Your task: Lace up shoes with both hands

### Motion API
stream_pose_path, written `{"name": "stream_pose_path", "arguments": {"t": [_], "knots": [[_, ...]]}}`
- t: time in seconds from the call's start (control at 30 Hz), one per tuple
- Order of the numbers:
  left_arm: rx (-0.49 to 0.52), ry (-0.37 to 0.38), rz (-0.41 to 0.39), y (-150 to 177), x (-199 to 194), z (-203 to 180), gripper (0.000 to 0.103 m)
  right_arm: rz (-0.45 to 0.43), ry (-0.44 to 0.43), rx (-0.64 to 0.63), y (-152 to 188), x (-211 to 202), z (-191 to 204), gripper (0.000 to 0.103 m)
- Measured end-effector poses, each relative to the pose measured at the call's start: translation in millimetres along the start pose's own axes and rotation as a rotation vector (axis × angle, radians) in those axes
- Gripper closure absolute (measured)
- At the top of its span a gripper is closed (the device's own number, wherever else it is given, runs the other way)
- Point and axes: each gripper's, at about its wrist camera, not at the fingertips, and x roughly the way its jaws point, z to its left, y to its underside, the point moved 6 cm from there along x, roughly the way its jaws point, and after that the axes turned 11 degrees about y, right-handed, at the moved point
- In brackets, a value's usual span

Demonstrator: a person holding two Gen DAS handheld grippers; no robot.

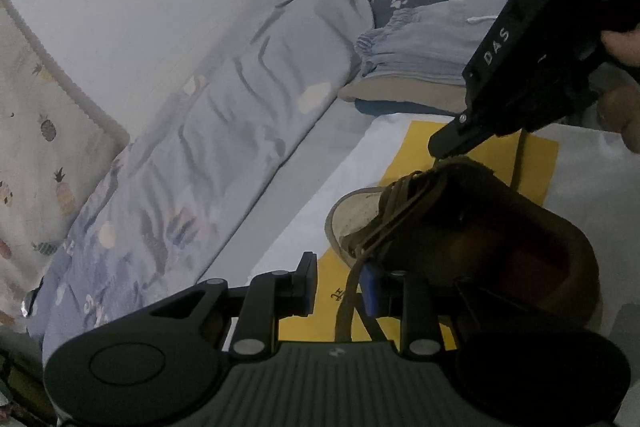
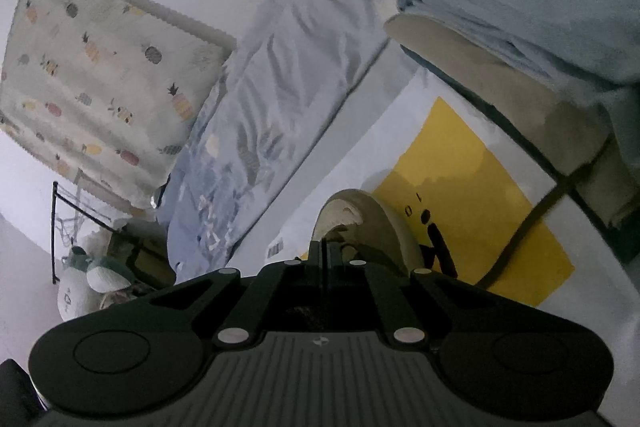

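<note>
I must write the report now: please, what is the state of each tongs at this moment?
Left tongs: partly open, lace passing between the pads; grip cannot be told.
Right tongs: closed at the shoe; whether they pinch a lace cannot be told.

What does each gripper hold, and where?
Left gripper: nothing; the lace only passes between its open jaws. Right gripper: shut at the shoe; hold unclear.
</note>
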Motion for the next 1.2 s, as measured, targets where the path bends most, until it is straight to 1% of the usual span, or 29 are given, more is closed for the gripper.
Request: {"name": "stream_pose_path", "arguments": {"t": [0.23,0.67,0.9,1.1,1.2], "knots": [[-0.006,-0.004,0.005,2,3,2,0.079,-0.087,0.023,-0.038,-18,-14,-6,0.101],[-0.027,-0.018,0.004,1,3,4,0.078,-0.217,0.134,-0.075,-51,-45,-34,0.101],[-0.087,-0.024,-0.009,1,-1,8,0.078,-0.270,0.183,-0.136,-60,-68,-45,0.101],[-0.191,-0.044,-0.039,3,-8,14,0.078,-0.292,0.225,-0.195,-62,-82,-54,0.101],[-0.241,-0.052,-0.064,0,-13,16,0.078,-0.291,0.225,-0.226,-61,-89,-57,0.101]]}}
